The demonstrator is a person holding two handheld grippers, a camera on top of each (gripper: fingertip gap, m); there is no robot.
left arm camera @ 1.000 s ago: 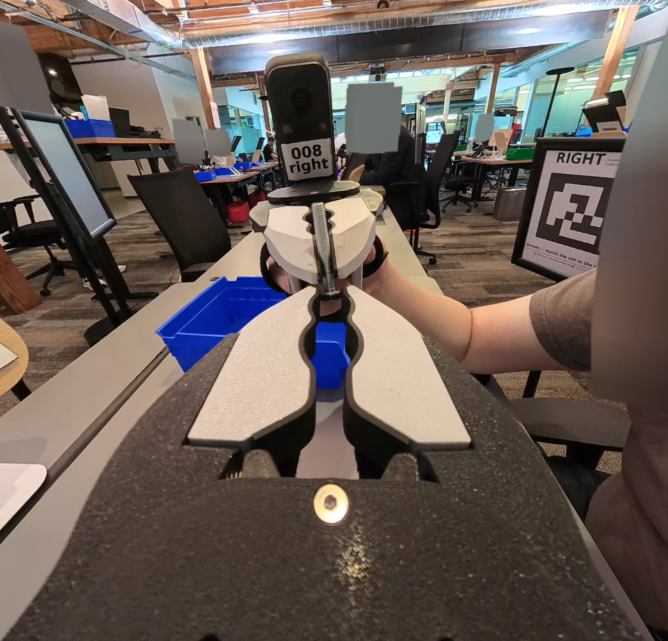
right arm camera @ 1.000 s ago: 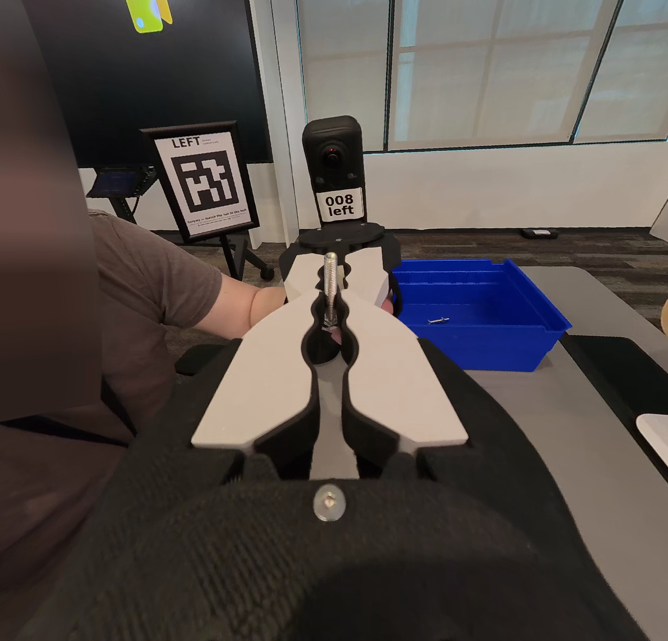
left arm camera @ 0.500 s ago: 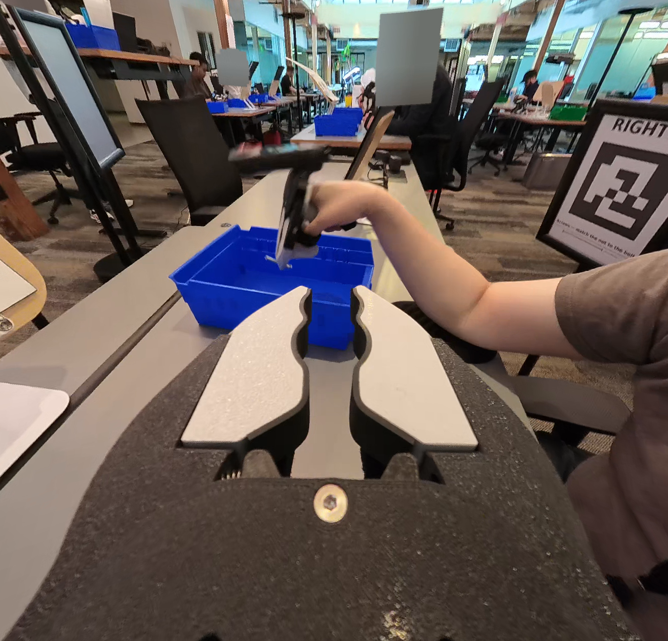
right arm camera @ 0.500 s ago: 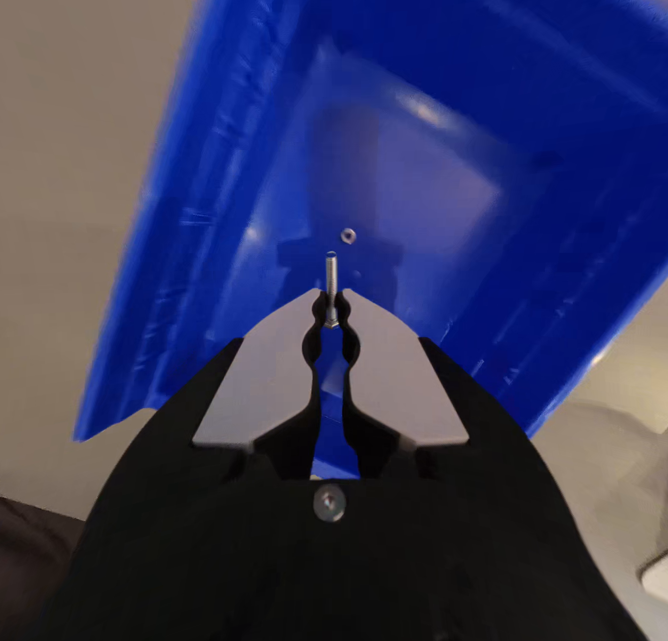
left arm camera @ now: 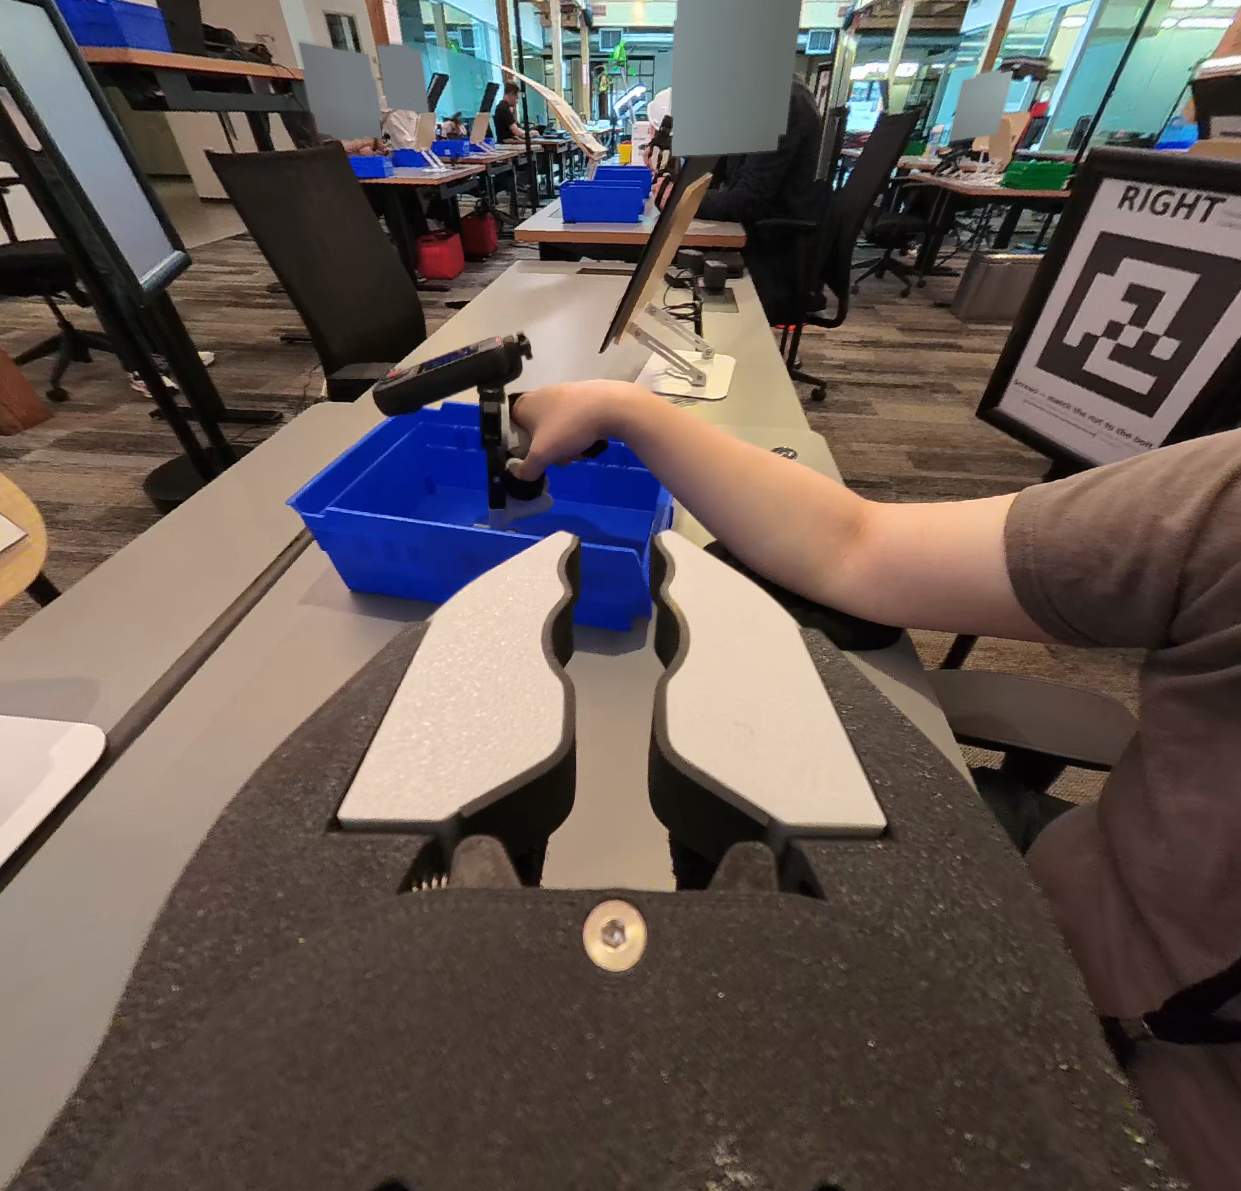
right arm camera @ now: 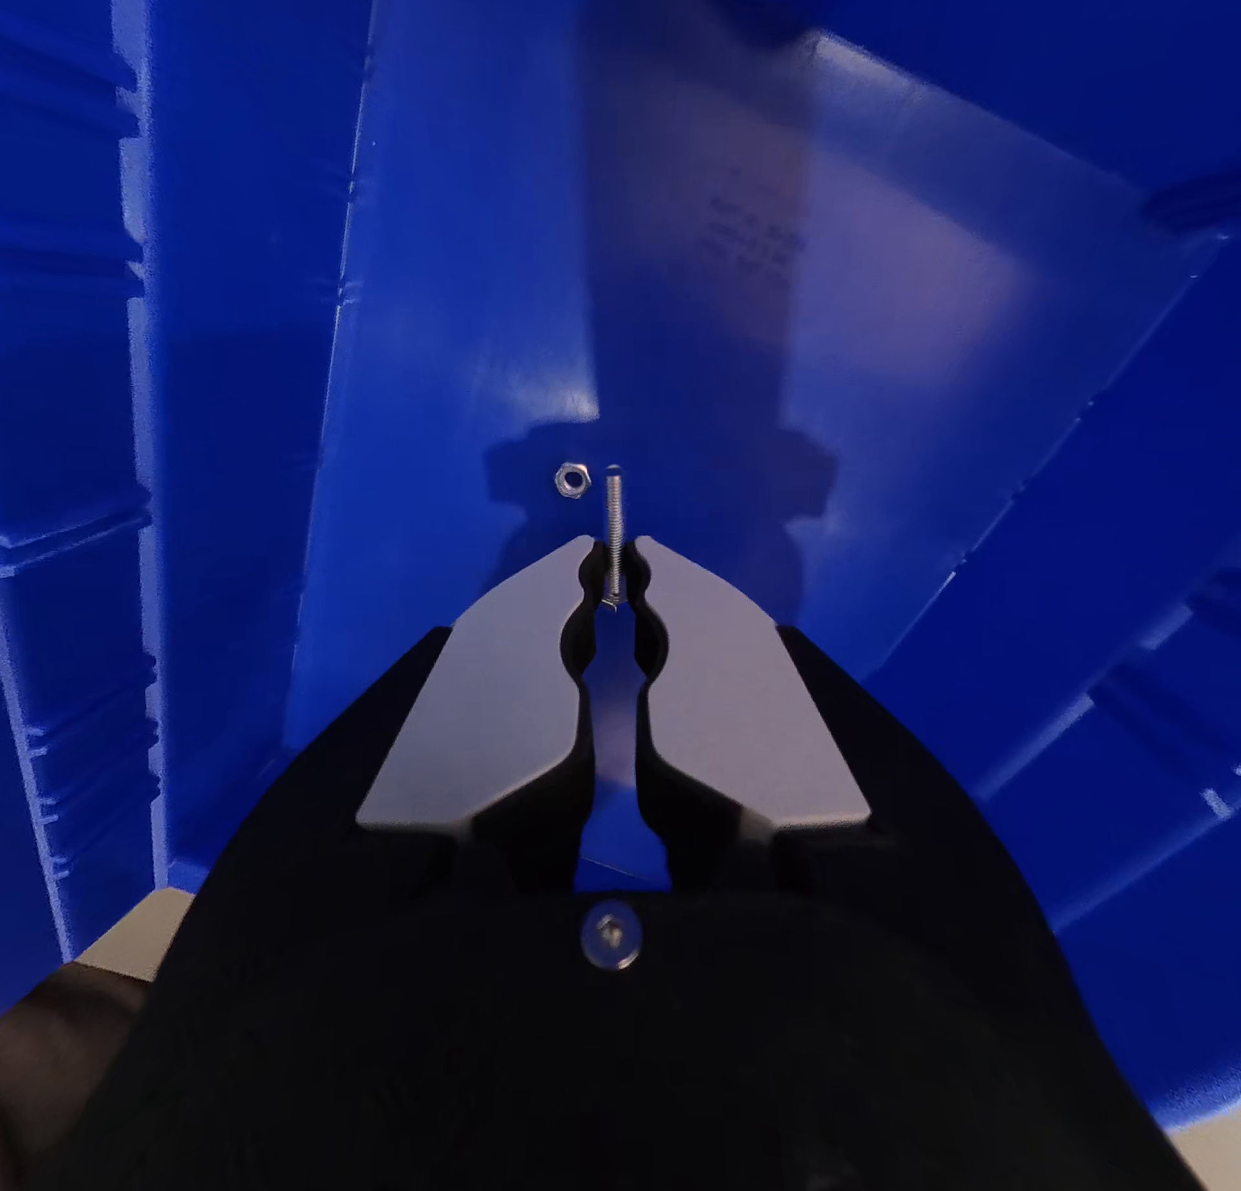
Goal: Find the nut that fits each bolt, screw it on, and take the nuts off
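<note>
My right gripper (right arm camera: 612, 544) points down into the blue bin (right arm camera: 671, 286). It is shut on a thin silver bolt (right arm camera: 612, 514), gripped near its head with the threaded end sticking out toward the bin floor. A small silver hex nut (right arm camera: 572, 482) lies loose on the bin floor just left of the bolt's tip. In the left wrist view the right gripper (left arm camera: 500, 521) stands upright inside the blue bin (left arm camera: 403, 541), held by a hand. My left gripper (left arm camera: 612, 544) is open and empty, hovering over the grey table (left arm camera: 168, 621) short of the bin.
A framed black-and-white marker sign (left arm camera: 1128, 313) stands at the right. A tilted tablet on a stand (left arm camera: 658, 272) sits on the table beyond the bin. A black chair (left arm camera: 322, 252) and an easel with a screen (left arm camera: 87, 151) stand to the left. A white object (left arm camera: 33, 776) lies at the left edge. The grippers' ends are close to 40 cm from one another.
One second ago both grippers met on the bolt in the air. The left gripper has opened and is empty. The right gripper has swung down into the bin with the bolt.
</note>
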